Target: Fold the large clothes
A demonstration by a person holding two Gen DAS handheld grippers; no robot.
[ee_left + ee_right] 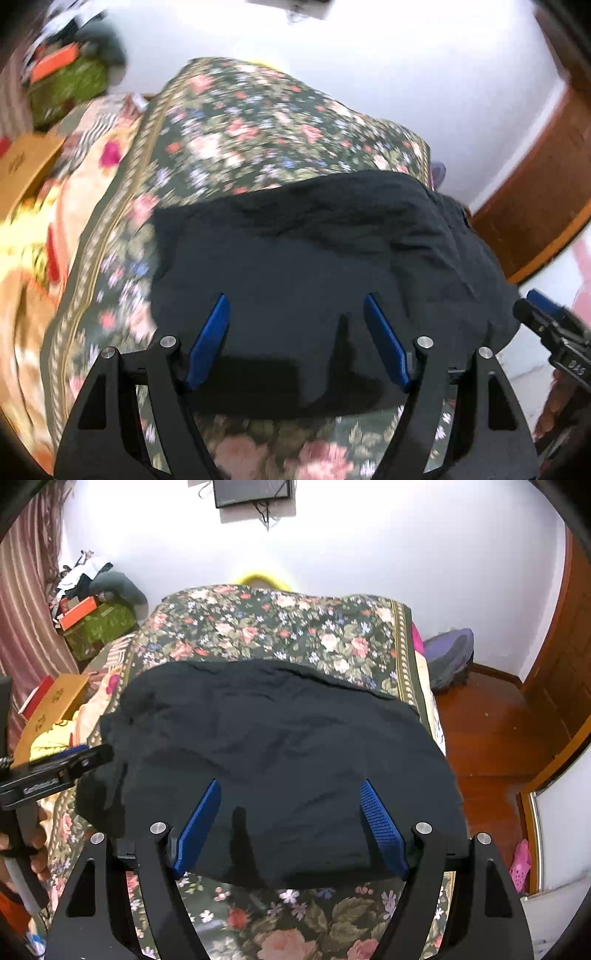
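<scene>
1. The black garment [280, 760] lies spread and wrinkled on the near half of the bed, its near hem close to the bed's near edge and its right side reaching the bed's right edge.
2. It rests on a dark floral bedspread [280, 627], which shows bare beyond the garment towards the far edge and in a strip along the near edge.
3. The right gripper [290, 786] stands over the garment's near part, blue pads [384, 830] spread wide, with no cloth pinched between them.
4. The left gripper [297, 301] is likewise splayed wide above the garment's near hem, gripping nothing; its view is blurred.
5. A second patterned blanket [85, 173] lies along the bed's left side, with a cardboard box [55, 705] there.
6. Past the bed's right edge are wooden floor [487, 731] and a wooden door [569, 657].
</scene>
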